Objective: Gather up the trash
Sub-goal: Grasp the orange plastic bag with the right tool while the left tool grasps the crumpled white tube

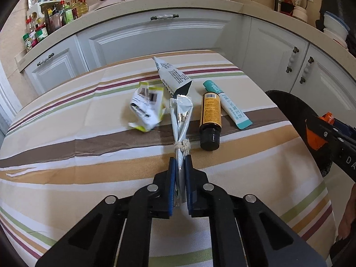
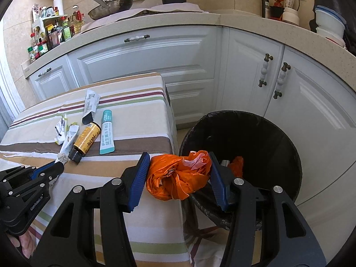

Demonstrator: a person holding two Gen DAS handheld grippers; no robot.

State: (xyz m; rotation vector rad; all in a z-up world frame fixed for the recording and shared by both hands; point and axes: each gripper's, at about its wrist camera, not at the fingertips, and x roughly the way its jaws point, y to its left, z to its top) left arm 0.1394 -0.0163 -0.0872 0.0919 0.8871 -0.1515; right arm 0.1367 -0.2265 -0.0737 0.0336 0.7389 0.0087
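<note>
the left gripper [image 1: 179, 164] has its blue pads pinched tight on the near end of a silvery packet [image 1: 181, 120] that is tied with a bit of string, the packet stretching away from the jaws across the striped tablecloth [image 1: 66, 133]. just left of that packet, ahead of the jaws, lies a crumpled white and yellow wrapper [image 1: 146, 109]. to the right of it lies a small dark bottle [image 1: 210, 120] with a yellow label, cap toward the gripper, and beside that a white and teal tube [image 1: 229, 104]. further ahead sits a flattened grey carton [image 1: 173, 75].

the right gripper [image 2: 178, 175] clamps a scrunched orange plastic bag [image 2: 178, 178] between its pads, held at the rim of the black bin [image 2: 267, 133], which stands just right of the table edge. more orange trash lies inside the bin.
</note>
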